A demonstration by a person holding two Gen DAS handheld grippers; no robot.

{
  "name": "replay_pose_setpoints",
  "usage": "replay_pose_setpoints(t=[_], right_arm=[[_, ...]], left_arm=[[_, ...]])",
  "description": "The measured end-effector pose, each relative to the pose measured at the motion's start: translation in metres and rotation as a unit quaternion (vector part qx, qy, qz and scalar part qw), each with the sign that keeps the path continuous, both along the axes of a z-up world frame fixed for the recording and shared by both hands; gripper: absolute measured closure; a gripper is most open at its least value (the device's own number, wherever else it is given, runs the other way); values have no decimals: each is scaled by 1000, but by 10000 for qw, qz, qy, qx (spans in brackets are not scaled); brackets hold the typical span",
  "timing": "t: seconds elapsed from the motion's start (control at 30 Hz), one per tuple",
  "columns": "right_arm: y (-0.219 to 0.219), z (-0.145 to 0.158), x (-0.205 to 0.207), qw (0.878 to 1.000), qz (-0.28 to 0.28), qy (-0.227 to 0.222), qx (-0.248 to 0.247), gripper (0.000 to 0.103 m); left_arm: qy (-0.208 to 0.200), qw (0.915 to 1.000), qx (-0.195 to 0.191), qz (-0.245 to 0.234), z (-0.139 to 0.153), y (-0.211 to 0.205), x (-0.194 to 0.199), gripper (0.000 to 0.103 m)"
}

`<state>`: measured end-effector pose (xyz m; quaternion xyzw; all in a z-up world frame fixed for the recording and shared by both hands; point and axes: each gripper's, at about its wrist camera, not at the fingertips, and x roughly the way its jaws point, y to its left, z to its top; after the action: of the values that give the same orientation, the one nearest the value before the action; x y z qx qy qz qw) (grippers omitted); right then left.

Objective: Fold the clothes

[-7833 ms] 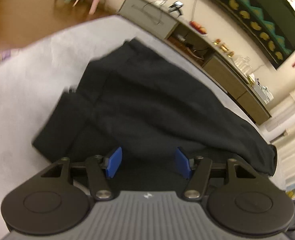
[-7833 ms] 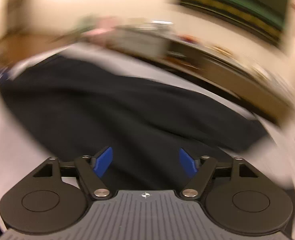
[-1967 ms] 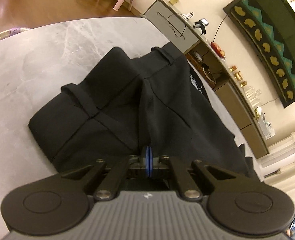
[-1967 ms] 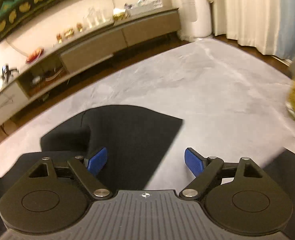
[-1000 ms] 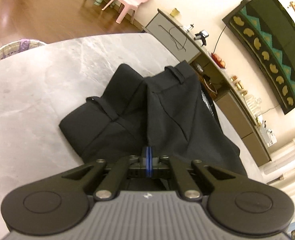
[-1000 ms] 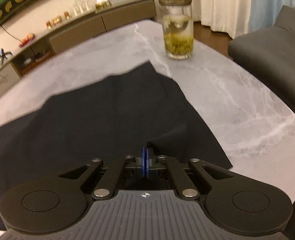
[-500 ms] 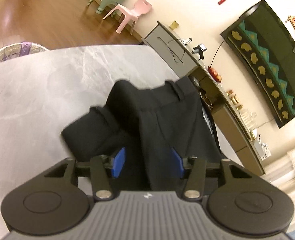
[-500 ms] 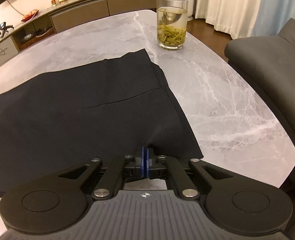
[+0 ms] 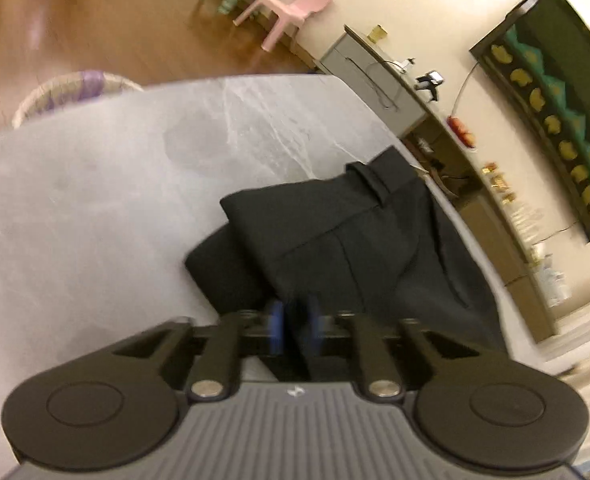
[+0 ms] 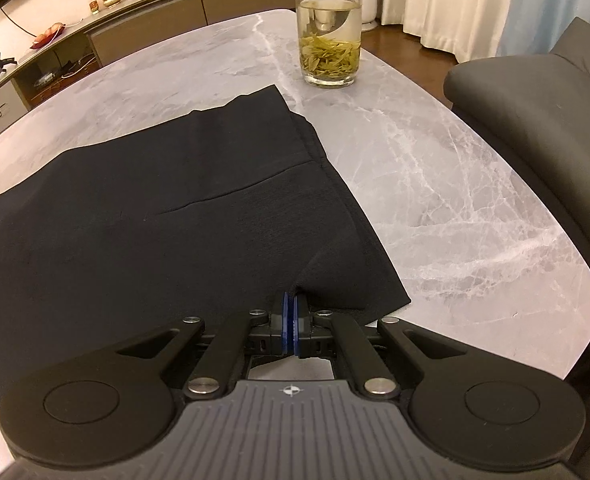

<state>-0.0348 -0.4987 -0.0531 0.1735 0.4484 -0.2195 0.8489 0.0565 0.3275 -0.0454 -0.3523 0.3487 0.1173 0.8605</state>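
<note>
Trousers (image 10: 167,208), black, lie spread on the marble surface (image 10: 435,168). Right gripper (image 10: 289,330) has its fingers clenched on the hem at 6 o'clock. Left gripper (image 9: 293,330) fingers nearly closed around a waist fold; tea jar (image 10: 329,36) at 12.

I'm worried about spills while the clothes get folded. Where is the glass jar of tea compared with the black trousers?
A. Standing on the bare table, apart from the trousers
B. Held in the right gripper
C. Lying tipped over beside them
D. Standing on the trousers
A. The jar stands upright on the marble table, beyond the trousers with bare tabletop between.
</note>
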Motion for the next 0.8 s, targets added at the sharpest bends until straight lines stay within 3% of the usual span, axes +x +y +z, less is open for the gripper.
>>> replay_pose_setpoints(t=[0.03, 0.07, 0.1, 0.17, 0.33, 0.43, 0.47, 0.5, 0.57, 0.73, 0.77, 0.8], right_arm=[[-1, 0, -3, 10000, -10, -31, 21, 103], [-2, 0, -6, 10000, -20, -63, 42, 103], [-3, 0, -10, 9999, -30, -94, 64, 103], [-5, 1, -18, 9999, -49, -144, 38, 103], [-10, 3, -25, 9995, -142, -281, -81, 102], [-18, 4, -30, 9983, -291, -486, 168, 102], [-22, 4, -32, 9972, -370, -574, 299, 102], [-25, 5, -36, 9960, -461, -655, 384, 102], [-32, 8, -43, 9931, -647, -817, 540, 102], [-37, 3, -48, 9954, -713, -599, 227, 102], [-38, 2, -49, 9954, -704, -612, 227, 101], [-37, 1, -50, 9951, -659, -683, 279, 95]], left_arm=[[-14, 9999, 74, 78, 2, 0, -5, 69], [-29, 9998, 149, 156, 4, 0, -10, 61], [-30, 9993, 224, 312, 6, 2, -18, 45], [-83, 9979, 302, 575, 10, 5, -26, 37], [-57, 9973, 434, 593, 12, 10, -13, 37], [-133, 9971, 682, 303, 15, 1, -2, 48], [-169, 9969, 747, 186, 16, -2, 1, 62], [-138, 9967, 798, 39, 16, -6, 2, 85], [-58, 9956, 896, -262, 17, -14, 6, 99], [278, 9950, 856, -429, 11, -15, 3, 99], [260, 9958, 779, -412, 12, -13, -1, 94], [241, 9965, 702, -394, 13, -10, -4, 81]])
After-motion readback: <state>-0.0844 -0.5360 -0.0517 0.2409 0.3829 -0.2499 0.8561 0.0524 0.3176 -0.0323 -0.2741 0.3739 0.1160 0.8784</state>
